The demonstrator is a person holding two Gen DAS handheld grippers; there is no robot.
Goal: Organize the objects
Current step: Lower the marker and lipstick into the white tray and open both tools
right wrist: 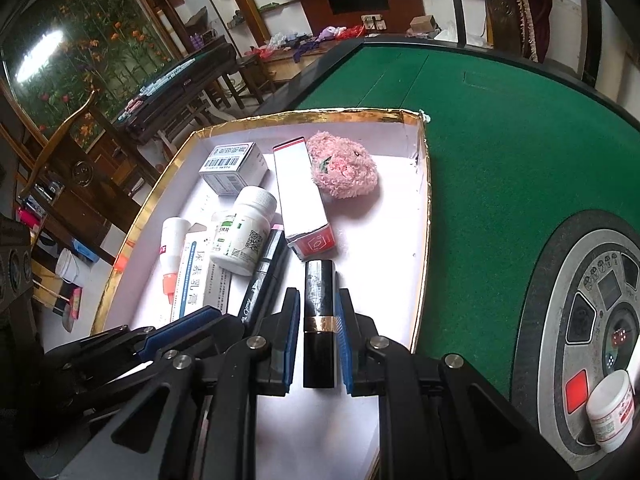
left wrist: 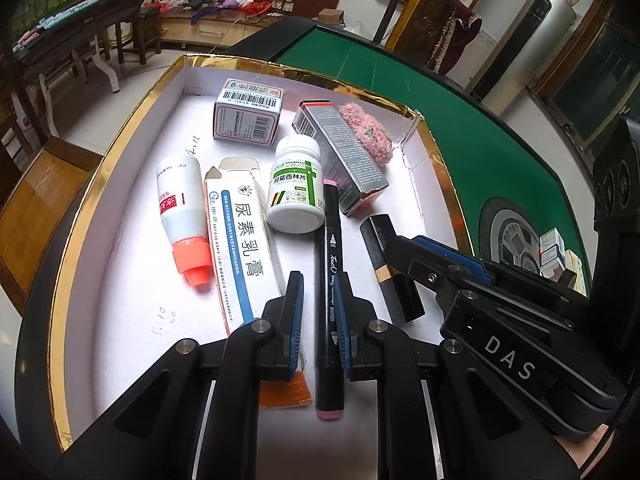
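Nearest your left camera: your left gripper (left wrist: 319,312), blue-padded fingers pinching a black double-ended marker with pink caps (left wrist: 329,280), which lay lengthwise in the white, gold-rimmed cardboard tray (left wrist: 120,152) close to its near edge.

Your right gripper (right wrist: 319,320): pads pressed on a black lipstick tube with a gold band (right wrist: 319,316), which lay beside the marker, toward the tray's right edge.

Tray contents, as you had them:
- White squeeze bottle with an orange cap (left wrist: 182,216), lying toward the left edge.
- Long white ointment carton with a blue stripe (left wrist: 236,248), just beside the bottle.
- White round pill bottle with a green label (left wrist: 296,188), mid-tray, touching the marker's far end.
- Small white box with barcodes (left wrist: 248,110), toward the far edge.
- Long dark carton with a red end (left wrist: 340,156), lying angled beyond the lipstick.
- Fluffy pink plush (right wrist: 344,170), touching that carton, near the far right corner.

Tray stood on a green felt table (right wrist: 500,160). White lidded jar (right wrist: 611,410) stood on the table's round centre panel, well apart from the tray.
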